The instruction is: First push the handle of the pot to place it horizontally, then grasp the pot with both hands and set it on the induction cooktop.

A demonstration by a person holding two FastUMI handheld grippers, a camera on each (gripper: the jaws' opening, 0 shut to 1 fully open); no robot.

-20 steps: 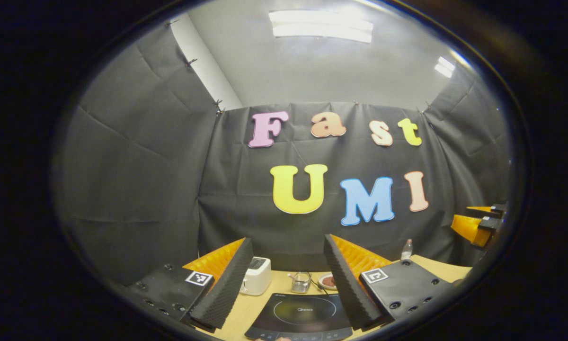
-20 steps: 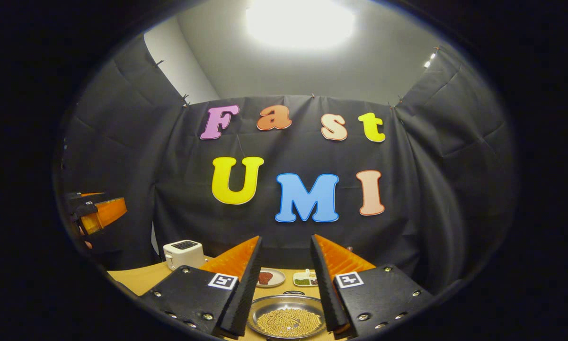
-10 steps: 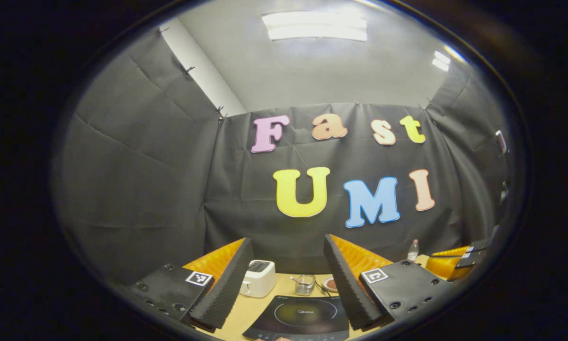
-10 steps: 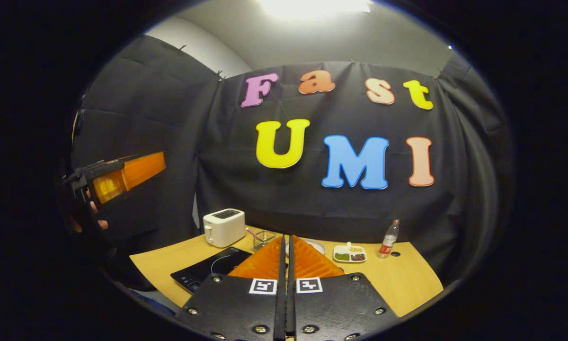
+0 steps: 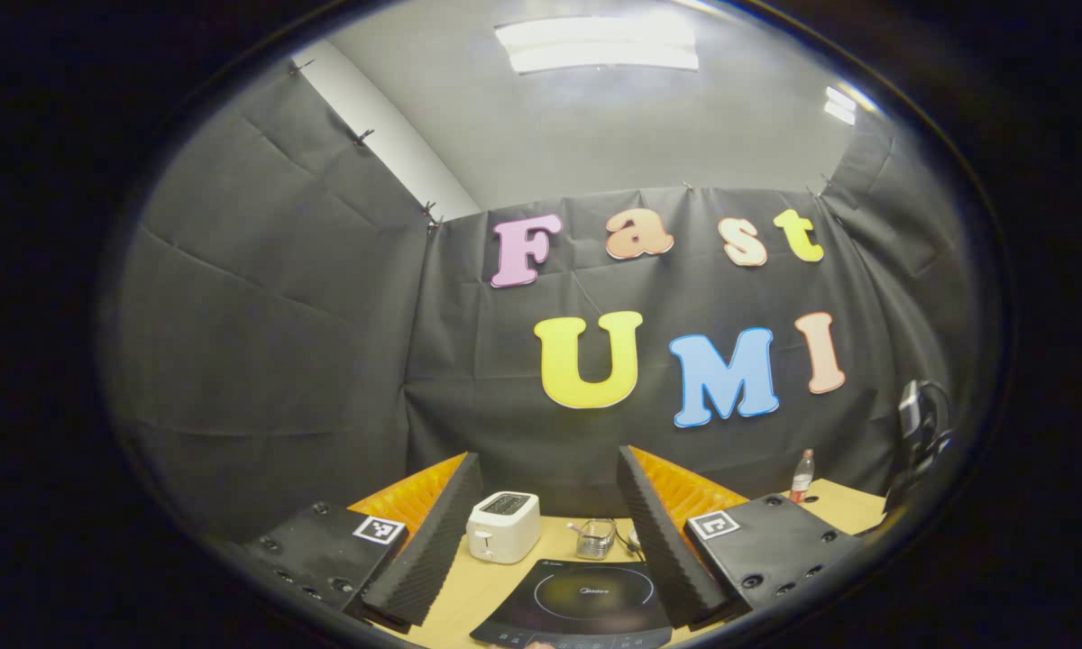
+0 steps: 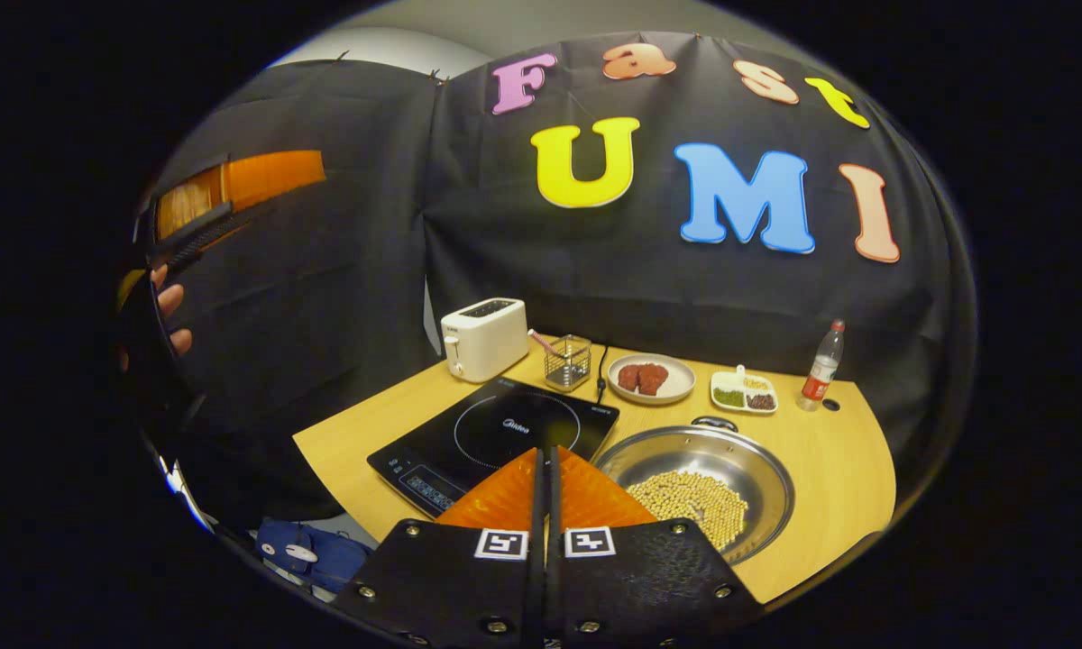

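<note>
Pot (image 6: 696, 482) of beans is seen beside the induction cooktop (image 6: 496, 435), not yet moved. Its handle (image 6: 713, 422) perhaps remains unpushed; the right gripper (image 6: 542, 478) is closed empty, the left gripper (image 5: 541, 532) held apart.

The pot (image 6: 699, 478) sits right beside the induction cooktop (image 6: 496, 433), nearly touching its right edge, so there's no gap to slip between them. Bare table (image 6: 839, 469) is open to the pot's right and near the front left corner. Along the far side, a toaster (image 6: 484, 338), wire basket (image 6: 567, 361), plate (image 6: 651, 379), divided dish (image 6: 745, 392) and bottle (image 6: 820, 365) crowd the back edge.
</note>
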